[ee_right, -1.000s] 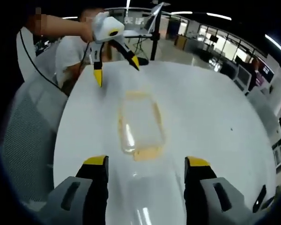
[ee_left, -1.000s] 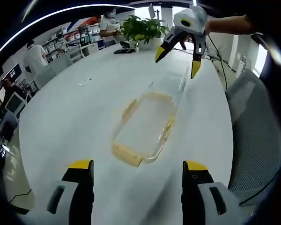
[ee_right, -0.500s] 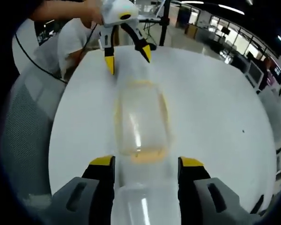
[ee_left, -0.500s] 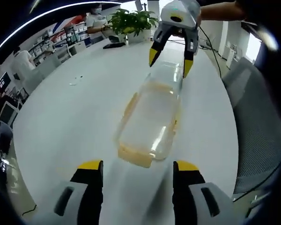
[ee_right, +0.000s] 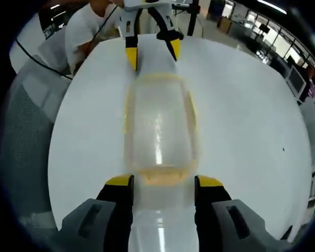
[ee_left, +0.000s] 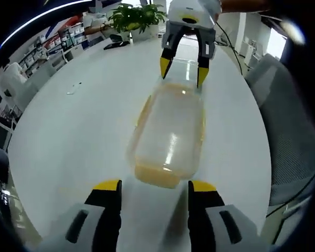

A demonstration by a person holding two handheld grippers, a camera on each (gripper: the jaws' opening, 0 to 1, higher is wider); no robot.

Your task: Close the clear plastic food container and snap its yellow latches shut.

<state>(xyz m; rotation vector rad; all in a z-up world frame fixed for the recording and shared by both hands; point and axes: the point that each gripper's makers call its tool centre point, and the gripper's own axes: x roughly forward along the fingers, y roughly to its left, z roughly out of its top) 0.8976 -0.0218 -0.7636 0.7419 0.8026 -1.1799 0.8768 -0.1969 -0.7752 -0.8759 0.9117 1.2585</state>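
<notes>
Both grippers have closed in on the clear container from its two short ends, their jaws narrower than a second ago.

In the left gripper view the left gripper [ee_left: 153, 185] stands with jaws apart just short of the near yellow latch [ee_left: 156, 175], gripping nothing, while the right gripper [ee_left: 180, 71] straddles the far end with its yellow tips beside the rim; whether they touch it cannot be told. In the right gripper view the right gripper [ee_right: 160, 182] brackets the near latch [ee_right: 160, 177], jaws apart, holding nothing. The container [ee_right: 158, 125] lies lengthwise mid-way across the white table [ee_right: 241, 126], well in from every edge, with bare tabletop on both long sides. A grey mesh chair [ee_left: 286, 121] sits against the table's edge, a potted plant [ee_left: 130, 16] at the far end. No readable writing or labels.
</notes>
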